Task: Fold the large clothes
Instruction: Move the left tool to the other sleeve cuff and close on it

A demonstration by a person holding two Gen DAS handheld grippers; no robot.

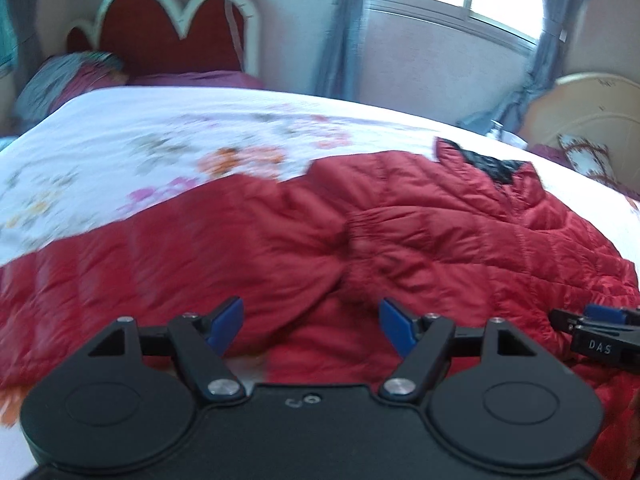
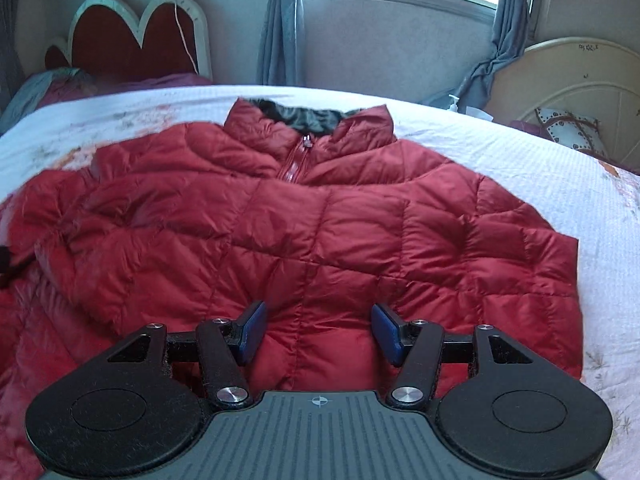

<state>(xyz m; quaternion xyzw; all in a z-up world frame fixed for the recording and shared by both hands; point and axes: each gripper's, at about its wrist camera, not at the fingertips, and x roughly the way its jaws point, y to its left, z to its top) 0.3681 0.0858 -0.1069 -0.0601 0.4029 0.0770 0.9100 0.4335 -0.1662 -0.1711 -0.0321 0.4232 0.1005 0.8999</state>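
Nearest the camera, the left gripper [image 1: 310, 326] hangs over the red jacket [image 2: 304, 224] with its blue pads [image 1: 394, 326] spread apart and nothing between them, and the right gripper [image 2: 318, 332] hovers just above the jacket's lower front, its pads likewise apart and gripping nothing. Zipped to the collar, the jacket lies front up on the flowered bedspread [image 1: 132, 132] along the bed's near edge, one sleeve [image 1: 400, 232] crossing its body.

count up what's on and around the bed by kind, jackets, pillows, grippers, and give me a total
Red jacket: 1
Pillows: 2, one by the red headboard, one patterned at right
Grippers: 2, left gripper, right gripper
Total: 5
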